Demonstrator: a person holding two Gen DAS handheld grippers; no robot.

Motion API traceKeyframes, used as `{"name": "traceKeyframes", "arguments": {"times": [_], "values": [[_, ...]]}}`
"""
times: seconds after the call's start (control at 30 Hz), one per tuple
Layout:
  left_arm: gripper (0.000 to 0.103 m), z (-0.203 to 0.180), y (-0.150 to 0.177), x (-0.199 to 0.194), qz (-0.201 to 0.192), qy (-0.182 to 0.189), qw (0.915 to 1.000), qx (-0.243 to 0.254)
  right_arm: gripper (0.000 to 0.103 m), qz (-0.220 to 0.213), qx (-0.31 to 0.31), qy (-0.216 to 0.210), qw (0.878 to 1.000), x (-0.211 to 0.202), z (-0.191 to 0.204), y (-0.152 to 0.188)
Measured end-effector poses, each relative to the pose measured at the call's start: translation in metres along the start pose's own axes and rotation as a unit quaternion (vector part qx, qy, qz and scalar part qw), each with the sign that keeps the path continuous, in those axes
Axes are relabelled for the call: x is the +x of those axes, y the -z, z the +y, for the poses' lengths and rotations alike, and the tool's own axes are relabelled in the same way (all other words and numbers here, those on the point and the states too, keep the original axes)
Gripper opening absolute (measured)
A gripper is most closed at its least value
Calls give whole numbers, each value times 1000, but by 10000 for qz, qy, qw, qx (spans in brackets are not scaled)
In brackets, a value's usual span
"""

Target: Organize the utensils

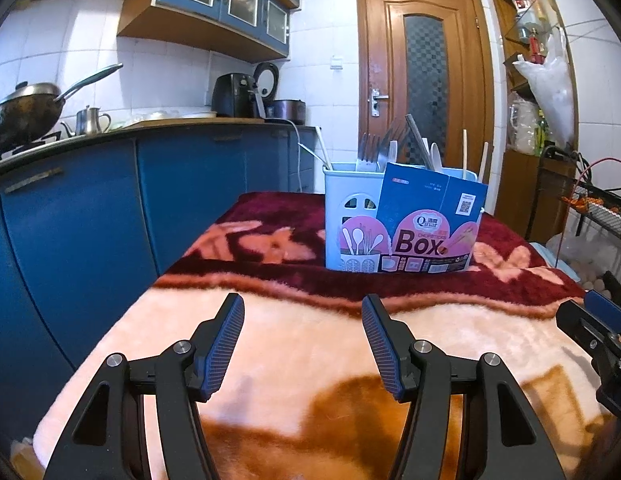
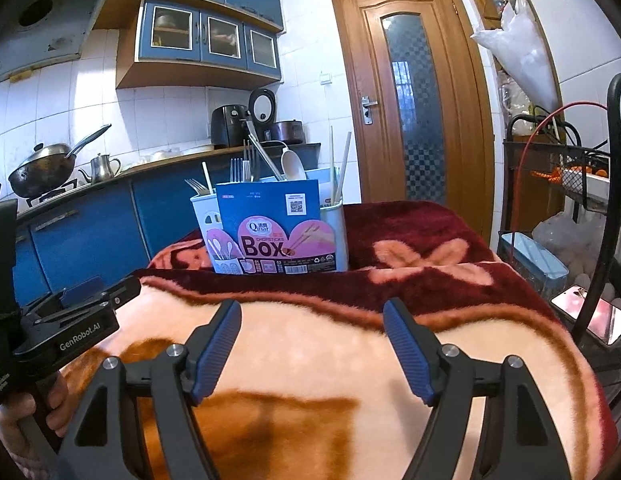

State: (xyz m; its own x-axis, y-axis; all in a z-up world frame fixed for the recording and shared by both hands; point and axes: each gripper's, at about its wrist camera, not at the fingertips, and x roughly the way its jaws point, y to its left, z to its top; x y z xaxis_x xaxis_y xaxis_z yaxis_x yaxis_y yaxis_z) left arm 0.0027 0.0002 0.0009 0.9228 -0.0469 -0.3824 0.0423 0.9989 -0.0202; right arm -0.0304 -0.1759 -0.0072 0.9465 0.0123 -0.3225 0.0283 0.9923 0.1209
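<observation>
A pale blue utensil holder [image 1: 350, 216] with a blue and pink "Box" label stands upright on the blanket-covered table [image 1: 294, 340], straight ahead of both grippers. It also shows in the right wrist view [image 2: 338, 236]. Forks [image 1: 368, 152], a white spoon [image 2: 293, 164], a metal utensil and chopsticks [image 2: 342, 168] stand in it. My left gripper [image 1: 302, 344] is open and empty, low over the blanket. My right gripper [image 2: 312, 348] is open and empty beside it; its body shows at the right edge of the left wrist view [image 1: 598, 328].
Blue kitchen cabinets [image 1: 90, 208] with a wok [image 1: 26, 108] and kettle on top run along the left. A wooden door [image 1: 424, 88] is behind the table. A wire rack [image 2: 562, 168] and a blue lidded box [image 2: 534, 256] stand on the right.
</observation>
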Motion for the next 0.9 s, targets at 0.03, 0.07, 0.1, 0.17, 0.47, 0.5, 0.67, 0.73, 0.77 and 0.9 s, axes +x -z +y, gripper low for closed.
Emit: {"name": "traceKeyframes", "arguments": {"times": [0.03,0.07,0.1,0.17,0.47,0.5,0.67,0.73,0.77,0.9], "values": [[63,0,0,0,4,2,10000,-2,76,-6,-10,2,10000,0,0,0],[63,0,1,0,13,3,10000,-2,76,-12,-23,5,10000,1,1,0],[63,0,0,0,18,1,10000,2,76,-14,-29,5,10000,1,1,0],[63,0,1,0,8,-6,10000,10,76,-25,-35,4,10000,0,1,0],[63,0,1,0,-19,4,10000,-4,77,-18,4,-6,10000,-1,1,0],[63,0,1,0,-22,7,10000,-2,77,-21,-4,-3,10000,-1,1,0],[63,0,1,-1,-41,17,10000,-3,77,-30,-18,7,10000,-1,1,-1],[63,0,1,-1,-40,20,10000,-1,77,-27,-9,4,10000,-1,1,-1],[63,0,2,-1,-41,20,10000,0,77,-26,-2,3,10000,-1,1,-1],[63,0,1,-1,-47,19,10000,-2,77,-30,-8,3,10000,-1,1,-1]]}}
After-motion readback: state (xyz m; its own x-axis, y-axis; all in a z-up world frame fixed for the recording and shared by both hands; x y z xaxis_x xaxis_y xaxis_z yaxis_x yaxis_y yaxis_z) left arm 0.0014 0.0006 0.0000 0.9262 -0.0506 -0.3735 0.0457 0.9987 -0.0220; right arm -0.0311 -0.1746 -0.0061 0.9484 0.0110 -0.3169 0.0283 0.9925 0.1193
